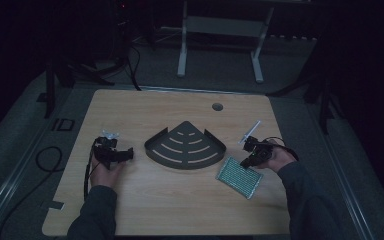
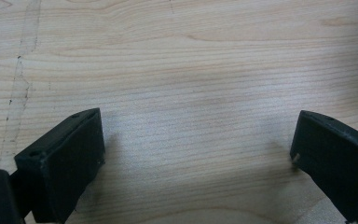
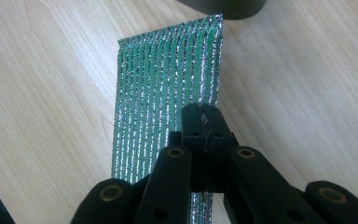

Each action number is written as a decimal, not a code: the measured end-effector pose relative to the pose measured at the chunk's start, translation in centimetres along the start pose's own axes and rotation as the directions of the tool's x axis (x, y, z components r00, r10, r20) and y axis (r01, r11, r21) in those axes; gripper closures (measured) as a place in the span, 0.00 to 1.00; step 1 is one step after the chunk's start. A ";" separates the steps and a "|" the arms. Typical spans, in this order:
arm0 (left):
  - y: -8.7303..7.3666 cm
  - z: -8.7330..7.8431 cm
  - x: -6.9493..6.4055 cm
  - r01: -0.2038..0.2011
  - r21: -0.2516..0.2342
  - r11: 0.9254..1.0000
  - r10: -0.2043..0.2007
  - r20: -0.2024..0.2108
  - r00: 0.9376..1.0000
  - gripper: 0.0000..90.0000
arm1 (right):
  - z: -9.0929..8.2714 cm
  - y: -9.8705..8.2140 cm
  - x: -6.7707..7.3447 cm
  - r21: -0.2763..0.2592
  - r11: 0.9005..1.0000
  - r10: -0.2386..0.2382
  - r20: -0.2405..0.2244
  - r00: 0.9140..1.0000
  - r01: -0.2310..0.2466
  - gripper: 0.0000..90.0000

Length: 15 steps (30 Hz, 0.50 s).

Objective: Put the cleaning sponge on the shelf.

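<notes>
Left gripper (image 2: 198,154) jaws spread wide, right gripper (image 3: 204,116) jaws pressed together

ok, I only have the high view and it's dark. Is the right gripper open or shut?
Observer: Shut. In the right gripper view, the right gripper has its jaws pressed together over the green pad.
Operator: Holding it?
Observer: Cannot tell. The pad looks flat on the table, silver ribs running along it.
Operator: Left one?
Observer: The left gripper is wide open, with bare wood between its jaws.
</notes>
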<state>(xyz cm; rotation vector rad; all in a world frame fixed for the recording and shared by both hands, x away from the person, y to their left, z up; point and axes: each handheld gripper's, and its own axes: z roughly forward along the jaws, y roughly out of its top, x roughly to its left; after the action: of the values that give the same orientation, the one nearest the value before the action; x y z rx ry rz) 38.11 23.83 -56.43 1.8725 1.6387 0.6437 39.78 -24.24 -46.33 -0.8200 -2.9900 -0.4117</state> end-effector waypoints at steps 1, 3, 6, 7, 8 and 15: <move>0.0 0.0 0.0 0.001 0.000 1.000 -0.001 0.000 1.000 0.03 | -0.1 0.0 0.0 -0.002 1.000 0.000 0.001 1.000 0.000 1.00; 0.0 0.0 0.0 0.000 0.000 1.000 0.000 0.000 1.000 0.03 | -0.4 0.1 0.0 -0.011 1.000 -0.001 0.005 1.000 0.001 1.00; 0.0 0.0 0.0 0.000 0.000 1.000 0.000 0.000 1.000 0.03 | -0.8 0.1 0.0 -0.020 1.000 0.004 0.014 1.000 -0.004 1.00; 0.0 0.0 0.0 0.000 0.000 1.000 0.000 0.000 1.000 0.03 | -1.0 0.1 0.0 -0.025 1.000 0.002 0.019 1.000 -0.002 1.00; 0.0 0.0 0.0 0.000 0.000 1.000 0.000 0.000 1.000 0.03 | -1.1 0.1 0.0 -0.029 1.000 -0.001 0.018 1.000 0.002 1.00; 0.0 0.0 0.0 0.000 0.000 1.000 0.000 0.000 1.000 0.03 | -2.2 0.4 0.0 -0.054 0.999 0.002 0.030 1.000 0.000 1.00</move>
<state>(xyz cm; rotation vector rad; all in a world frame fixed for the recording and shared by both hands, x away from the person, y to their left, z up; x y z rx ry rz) 38.11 23.83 -56.43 1.8724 1.6393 0.6439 39.87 -24.48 -44.10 -0.8388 -3.0180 -0.4862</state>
